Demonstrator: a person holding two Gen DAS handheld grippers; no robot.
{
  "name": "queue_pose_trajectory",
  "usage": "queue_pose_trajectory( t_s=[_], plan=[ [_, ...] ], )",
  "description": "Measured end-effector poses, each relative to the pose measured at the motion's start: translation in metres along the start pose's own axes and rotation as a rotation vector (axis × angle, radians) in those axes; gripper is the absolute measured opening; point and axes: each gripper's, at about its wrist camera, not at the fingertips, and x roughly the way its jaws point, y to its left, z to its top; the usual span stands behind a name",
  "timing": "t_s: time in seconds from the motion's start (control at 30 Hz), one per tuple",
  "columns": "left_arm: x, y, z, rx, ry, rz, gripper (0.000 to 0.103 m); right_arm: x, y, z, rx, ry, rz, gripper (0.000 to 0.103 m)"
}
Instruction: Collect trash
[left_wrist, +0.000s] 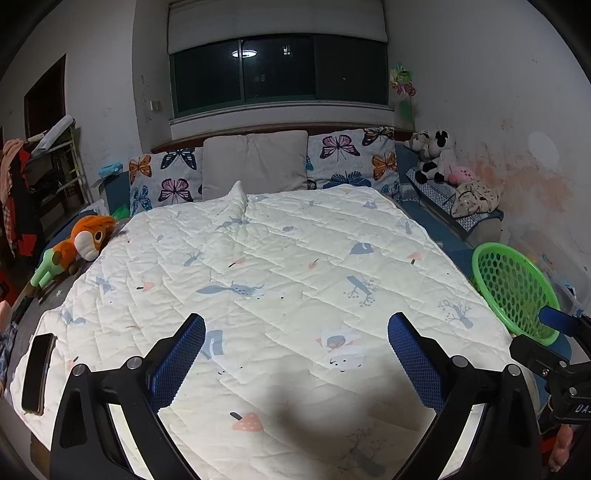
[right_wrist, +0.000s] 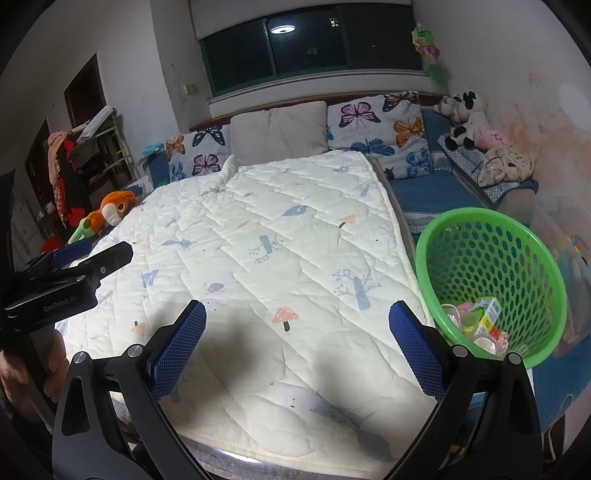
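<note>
A green perforated basket (right_wrist: 491, 266) stands tilted at the bed's right edge, and several bits of trash (right_wrist: 480, 321) lie in its bottom. The same green basket (left_wrist: 513, 288) shows at the right of the left wrist view. My right gripper (right_wrist: 297, 321) is open above the near part of the white quilt (right_wrist: 295, 229), empty, with the basket just to its right. My left gripper (left_wrist: 295, 332) is also open and empty over the quilt (left_wrist: 277, 266). The left gripper's body (right_wrist: 70, 273) shows at the left of the right wrist view, held by a hand.
A dark phone (left_wrist: 37, 373) lies on the quilt's near left corner. An orange plush toy (left_wrist: 81, 243) rests at the bed's left side. Butterfly pillows (left_wrist: 351, 158) and a grey pillow (left_wrist: 255, 162) line the headboard. Plush toys (right_wrist: 465, 118) and cloth sit on a shelf right.
</note>
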Motion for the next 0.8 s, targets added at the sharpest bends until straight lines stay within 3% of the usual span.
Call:
queue_pose_trajectory(
  t_s=[0.8],
  plan=[
    [0.0004, 0.002, -0.0043, -0.013, 0.004, 0.001, 0.096, 0.0016, 0.0031, -0.0015, 0.002, 0.003, 0.009, 0.098]
  ],
)
